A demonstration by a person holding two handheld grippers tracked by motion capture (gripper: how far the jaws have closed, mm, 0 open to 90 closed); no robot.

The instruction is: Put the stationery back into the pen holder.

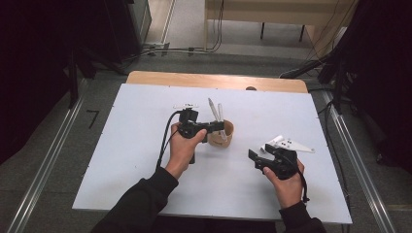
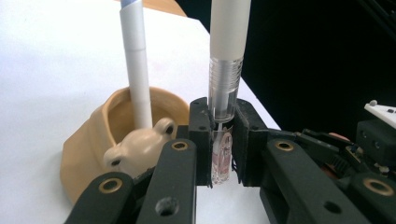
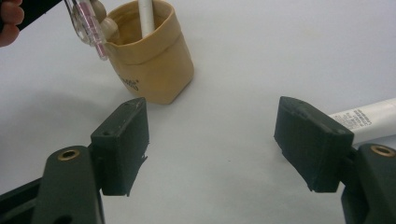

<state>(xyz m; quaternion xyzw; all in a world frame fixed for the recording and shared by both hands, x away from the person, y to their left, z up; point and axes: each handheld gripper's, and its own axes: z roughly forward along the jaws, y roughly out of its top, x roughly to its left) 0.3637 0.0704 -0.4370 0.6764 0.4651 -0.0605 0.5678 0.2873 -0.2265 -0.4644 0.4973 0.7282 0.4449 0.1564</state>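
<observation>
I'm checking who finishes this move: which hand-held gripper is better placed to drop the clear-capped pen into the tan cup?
Left. The left hand-held gripper is shut on the pen right beside the tan cup; the right hand-held gripper is open, holding nothing, farther away.

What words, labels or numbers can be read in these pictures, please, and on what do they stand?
Floor left of the table: "7".
Tan pen holder: small dark print near its base, too blurred to read.
White pen behind the right claw's pad: fine dark print, too small to read.

The held pen (image 2: 224, 93) is cut off at the top edge; the holder's (image 3: 154, 65) print is unreadable.
</observation>
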